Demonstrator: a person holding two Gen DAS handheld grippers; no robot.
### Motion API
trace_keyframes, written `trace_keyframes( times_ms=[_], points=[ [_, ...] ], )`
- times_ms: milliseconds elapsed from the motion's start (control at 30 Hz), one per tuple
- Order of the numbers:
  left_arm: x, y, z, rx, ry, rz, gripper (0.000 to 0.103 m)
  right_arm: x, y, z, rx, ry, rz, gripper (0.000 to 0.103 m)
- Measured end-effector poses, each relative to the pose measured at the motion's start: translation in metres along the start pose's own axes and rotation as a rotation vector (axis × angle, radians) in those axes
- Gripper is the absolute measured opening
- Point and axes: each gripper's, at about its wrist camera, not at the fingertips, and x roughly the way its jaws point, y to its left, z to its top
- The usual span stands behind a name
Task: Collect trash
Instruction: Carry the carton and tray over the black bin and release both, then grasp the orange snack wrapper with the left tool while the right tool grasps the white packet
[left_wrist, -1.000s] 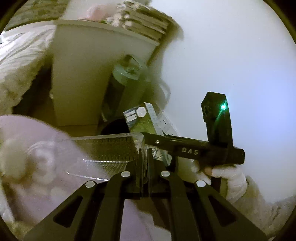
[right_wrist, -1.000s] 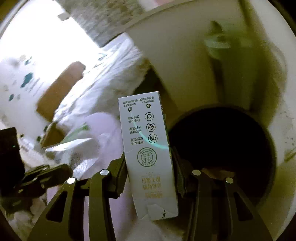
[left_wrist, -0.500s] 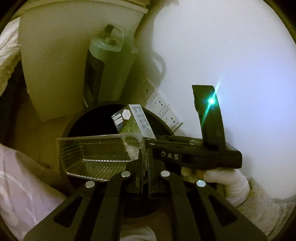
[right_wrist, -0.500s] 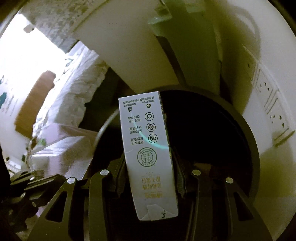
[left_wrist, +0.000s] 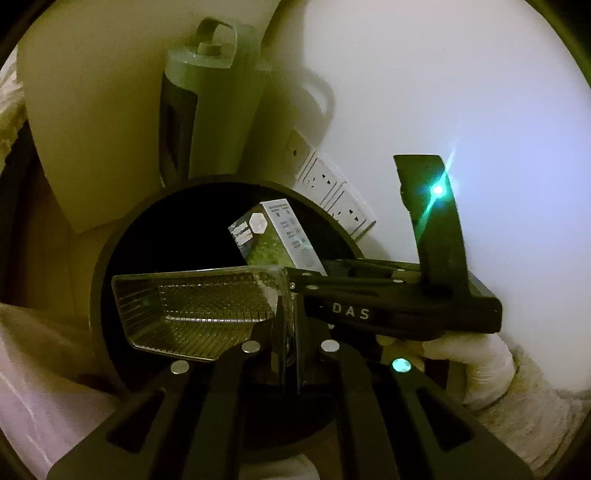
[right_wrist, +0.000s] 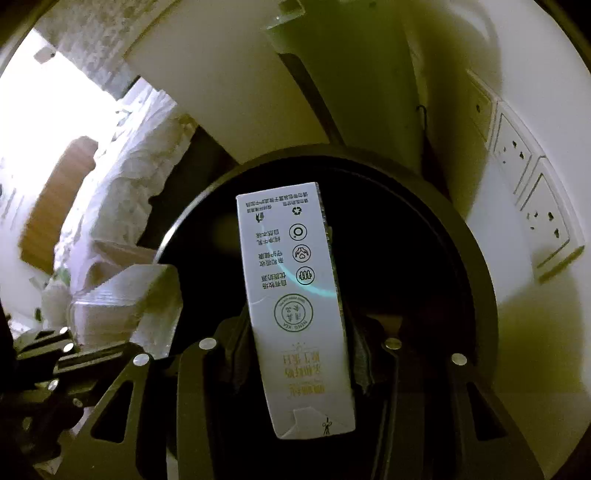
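left wrist: the left tool (left_wrist: 290, 332) is clamped on the edge of a clear tray (left_wrist: 192, 306), which hangs sideways over the mouth of the black bin (left_wrist: 110, 236). the right tool (left_wrist: 306, 275) reaches in from the right with a carton (left_wrist: 275, 236), also above the opening. the two loads sit just beside each other — if both are let go at once they could knock together, and the tray, wide and light, could catch the rim and tip out onto the floor.

right wrist: the right tool (right_wrist: 299, 354) grips the carton (right_wrist: 295, 295) around its lower half, its far end pointing into the bin (right_wrist: 480, 280). the tray (right_wrist: 125, 302) shows at the left, partly over the rim. the carton looks well centred, so its drop seems safe — the tray is the likelier miss. wall sockets (right_wrist: 532, 206) and a tall grey appliance (right_wrist: 343, 74) stand close behind the bin, so a bounce could end up wedged there.
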Motion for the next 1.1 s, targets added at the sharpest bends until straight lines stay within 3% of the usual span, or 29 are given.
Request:
trace_keyframes(
  times_ms=[200, 267, 333, 367, 433, 533, 700, 900, 1100],
  points=[
    [0.004, -0.001, 0.000, 0.010, 0.008, 0.030, 0.009, -0.005, -0.003, -0.005, -0.001, 0.017, -0.019, 0.048],
    [0.001, -0.002, -0.002, 0.011, 0.008, 0.058, 0.020, -0.008, 0.000, -0.005, -0.008, 0.013, -0.015, 0.054],
    [-0.003, -0.002, -0.003, 0.001, -0.003, 0.117, 0.046, -0.013, 0.002, -0.006, -0.007, -0.002, -0.028, 0.060],
    [-0.008, 0.000, -0.004, -0.009, -0.014, 0.148, 0.053, -0.015, 0.002, -0.007, -0.003, -0.009, -0.025, 0.065],
    [-0.020, 0.004, -0.007, -0.032, -0.043, 0.154, 0.071, -0.022, 0.001, -0.009, 0.014, -0.027, -0.012, 0.068],
    [-0.040, 0.006, -0.012, -0.052, -0.095, 0.127, 0.084, -0.030, 0.003, -0.013, 0.023, -0.045, 0.001, 0.068],
    [-0.071, 0.001, -0.026, -0.055, -0.139, 0.129, 0.086, -0.047, 0.016, -0.015, 0.015, -0.085, 0.023, 0.067],
    [-0.122, 0.010, -0.053, -0.122, -0.250, 0.129, 0.086, -0.061, 0.057, -0.013, -0.051, -0.101, 0.067, 0.067],
    [-0.201, 0.031, -0.102, -0.202, -0.397, 0.248, 0.086, -0.062, 0.139, -0.013, -0.210, -0.084, 0.139, 0.067]
  ],
)
